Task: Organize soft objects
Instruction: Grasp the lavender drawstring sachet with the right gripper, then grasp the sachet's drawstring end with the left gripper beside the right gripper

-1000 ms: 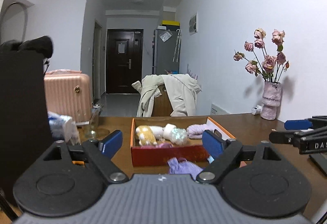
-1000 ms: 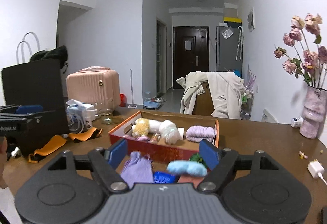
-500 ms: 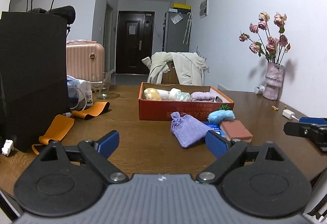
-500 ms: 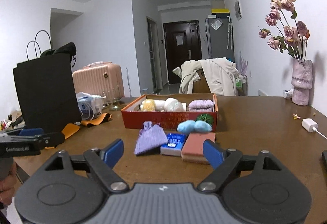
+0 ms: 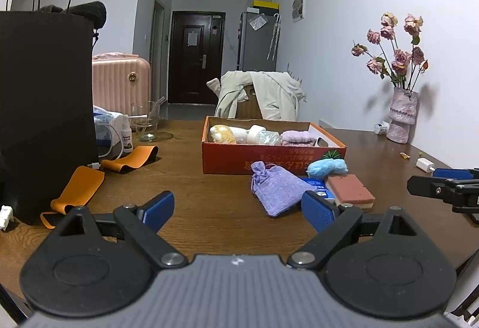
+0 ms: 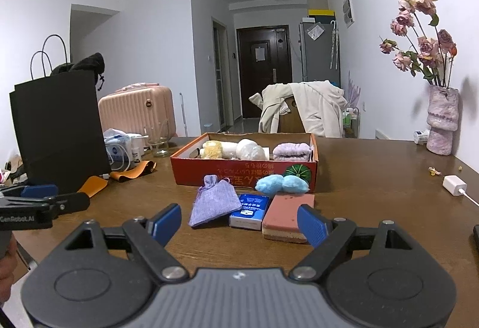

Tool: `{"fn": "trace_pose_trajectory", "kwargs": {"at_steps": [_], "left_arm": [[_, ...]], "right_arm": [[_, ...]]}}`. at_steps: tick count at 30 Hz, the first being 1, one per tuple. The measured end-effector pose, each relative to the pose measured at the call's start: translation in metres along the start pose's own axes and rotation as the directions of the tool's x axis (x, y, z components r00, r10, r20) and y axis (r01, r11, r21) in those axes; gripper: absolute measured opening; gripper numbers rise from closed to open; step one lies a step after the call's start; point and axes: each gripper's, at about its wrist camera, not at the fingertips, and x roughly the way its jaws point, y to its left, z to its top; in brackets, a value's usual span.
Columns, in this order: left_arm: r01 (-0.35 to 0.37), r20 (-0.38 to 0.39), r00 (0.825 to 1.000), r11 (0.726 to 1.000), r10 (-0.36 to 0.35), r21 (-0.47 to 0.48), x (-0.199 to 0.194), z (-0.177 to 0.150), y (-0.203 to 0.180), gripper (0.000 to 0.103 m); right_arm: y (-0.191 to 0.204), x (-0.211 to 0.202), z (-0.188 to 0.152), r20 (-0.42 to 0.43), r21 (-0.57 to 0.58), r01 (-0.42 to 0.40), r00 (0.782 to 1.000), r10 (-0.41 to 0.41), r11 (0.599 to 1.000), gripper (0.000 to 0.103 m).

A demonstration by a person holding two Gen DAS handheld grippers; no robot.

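Note:
A red cardboard box [image 5: 269, 161] [image 6: 239, 173] stands mid-table and holds a yellow plush [image 5: 223, 133], a white bundle and a folded lilac towel [image 5: 296, 137]. In front of it lie a lilac drawstring pouch [image 5: 278, 193] [image 6: 214, 202], a blue fluffy ball [image 5: 327, 167] [image 6: 281, 184], a blue tissue packet [image 6: 250, 211] and a pink sponge [image 5: 348, 191] [image 6: 289, 215]. My left gripper [image 5: 238, 206] is open and empty, just short of the pouch. My right gripper [image 6: 239, 220] is also open and empty, short of the packet and sponge.
A tall black paper bag [image 5: 45, 103] stands at the left, with orange bands [image 5: 77, 190], a glass [image 5: 145, 127] and small bottles beside it. A vase of dried roses [image 5: 402, 115] and a white charger [image 5: 425, 163] sit at the right. A chair draped with a jacket stands behind the table.
Both grippers have drawn back from the box and sunk lower, so the loose items now lie beyond the fingertips. Both pairs of jaws stand a little wider.

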Motion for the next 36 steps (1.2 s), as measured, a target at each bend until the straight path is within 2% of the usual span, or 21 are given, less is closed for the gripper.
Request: {"fn": "trace_pose_trajectory", "kwargs": {"at_steps": [4,10,11,12,14,16,17,20,22,24,26,27,28,29,30,31,32,33,34,35,36], "left_arm": [[0.002,-0.021,1.0,1.0,-0.003,-0.015,0.018,0.002,0.007,0.094],[-0.012,-0.067,0.998,1.0,0.01,-0.023,0.059,0.006,0.022,0.094],[-0.013,-0.074,0.997,1.0,0.011,-0.027,0.066,0.007,0.026,0.094],[-0.015,-0.083,0.996,0.999,0.012,-0.031,0.074,0.008,0.029,0.094],[-0.022,-0.103,0.994,0.999,0.019,-0.031,0.092,0.008,0.037,0.094],[-0.034,-0.124,0.992,0.999,0.031,-0.024,0.108,0.01,0.042,0.094],[-0.037,-0.13,0.991,0.999,0.033,-0.023,0.116,0.01,0.045,0.094],[-0.04,-0.144,0.989,0.999,0.036,-0.025,0.131,0.012,0.053,0.093],[-0.042,-0.147,0.988,0.999,0.037,-0.025,0.137,0.014,0.056,0.094],[-0.043,-0.146,0.989,0.999,0.039,-0.026,0.141,0.015,0.059,0.094],[-0.044,-0.145,0.989,0.999,0.039,-0.026,0.143,0.017,0.06,0.094],[-0.038,-0.147,0.989,0.999,0.034,-0.026,0.144,0.017,0.06,0.094],[-0.03,-0.15,0.988,0.999,0.026,-0.024,0.143,0.018,0.059,0.093],[-0.016,-0.155,0.988,1.0,0.012,-0.022,0.142,0.018,0.057,0.093],[0.008,-0.158,0.987,1.0,-0.011,-0.021,0.14,0.018,0.055,0.093],[0.038,-0.16,0.986,0.999,-0.04,-0.02,0.137,0.017,0.051,0.093],[0.069,-0.163,0.984,0.997,-0.071,-0.019,0.134,0.016,0.048,0.093],[0.112,-0.169,0.979,0.994,-0.113,-0.02,0.131,0.013,0.042,0.093],[0.142,-0.178,0.973,0.99,-0.144,-0.021,0.129,0.01,0.037,0.092],[0.172,-0.187,0.967,0.985,-0.174,-0.024,0.127,0.007,0.031,0.089],[0.2,-0.197,0.959,0.979,-0.202,-0.029,0.126,0.004,0.027,0.088]], "right_arm": [[0.002,0.026,0.002,-0.031,-0.002,-0.023,0.999,0.023,1.0,0.083],[0.02,0.099,0.005,-0.106,-0.041,-0.053,0.993,0.048,0.998,0.082],[0.02,0.099,0.005,-0.106,-0.041,-0.053,0.993,0.048,0.998,0.082],[0.027,0.125,0.007,-0.128,-0.058,-0.068,0.99,0.06,0.996,0.079],[0.031,0.137,0.008,-0.136,-0.066,-0.069,0.989,0.059,0.995,0.076],[0.041,0.174,0.012,-0.166,-0.103,-0.064,0.985,0.046,0.993,0.073],[0.041,0.174,0.012,-0.166,-0.103,-0.064,0.985,0.046,0.993,0.071],[0.053,0.219,0.013,-0.208,-0.161,-0.049,0.978,0.014,0.986,0.062],[0.055,0.228,0.012,-0.23,-0.17,-0.058,0.973,0.018,0.984,0.053],[0.06,0.244,0.003,-0.286,-0.178,-0.103,0.957,0.048,0.979,0.036],[0.062,0.243,0.0,-0.289,-0.184,-0.125,0.955,0.068,0.975,0.032],[0.07,0.23,-0.003,-0.306,-0.213,-0.2,0.943,0.13,0.956,0.029],[0.07,0.23,-0.003,-0.306,-0.213,-0.2,0.943,0.13,0.956,0.029],[0.073,0.205,-0.006,-0.36,-0.219,-0.346,0.898,0.254,0.913,0.029],[0.073,0.192,-0.01,-0.394,-0.229,-0.4,0.872,0.292,0.887,0.03],[0.073,0.192,-0.01,-0.394,-0.229,-0.4,0.872,0.292,0.887,0.031],[0.072,0.179,-0.013,-0.412,-0.25,-0.421,0.861,0.298,0.872,0.038],[0.061,0.156,-0.017,-0.408,-0.276,-0.366,0.882,0.237,0.889,0.046],[0.061,0.156,-0.017,-0.408,-0.276,-0.366,0.882,0.237,0.889,0.048],[0.043,0.139,-0.017,-0.376,-0.237,-0.278,0.91,0.176,0.931,0.048],[0.043,0.139,-0.017,-0.376,-0.237,-0.278,0.91,0.176,0.931,0.048]]}}
